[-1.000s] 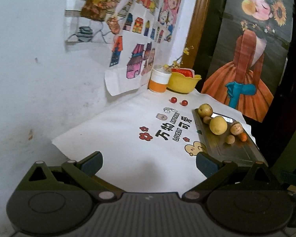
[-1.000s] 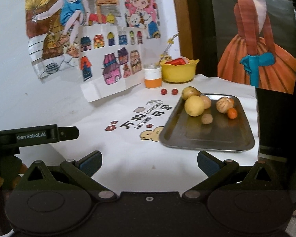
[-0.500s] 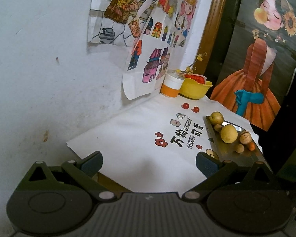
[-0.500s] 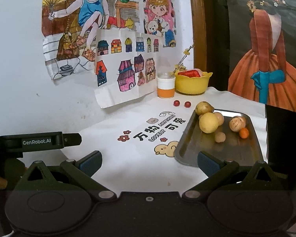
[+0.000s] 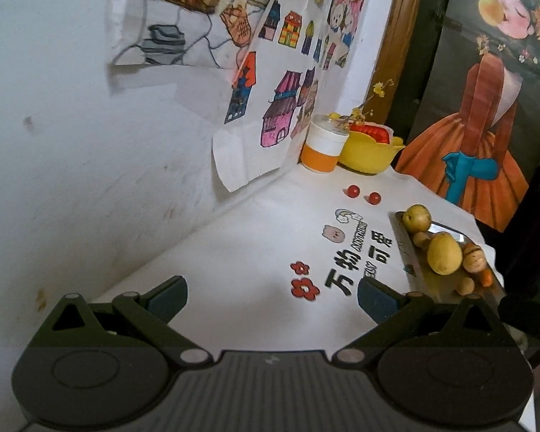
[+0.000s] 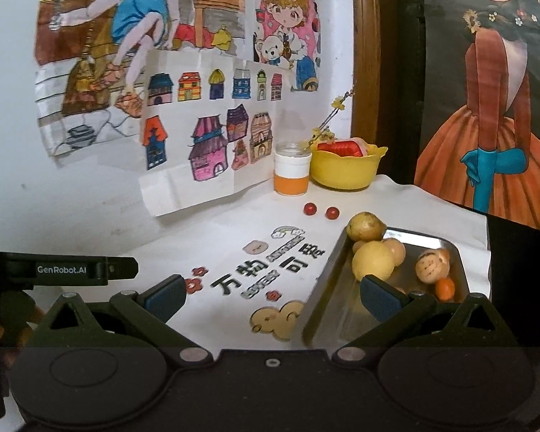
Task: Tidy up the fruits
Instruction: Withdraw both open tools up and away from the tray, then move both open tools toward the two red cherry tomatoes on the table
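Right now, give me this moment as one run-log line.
left tool: open, empty | right tool: open, empty | metal tray: holds fruits | two red fruits: on tablecloth, outside tray

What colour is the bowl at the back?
Yellow; the bowl shows best in the right wrist view.

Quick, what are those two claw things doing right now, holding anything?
Left gripper: jaws open, holding nothing.
Right gripper: jaws open, holding nothing.
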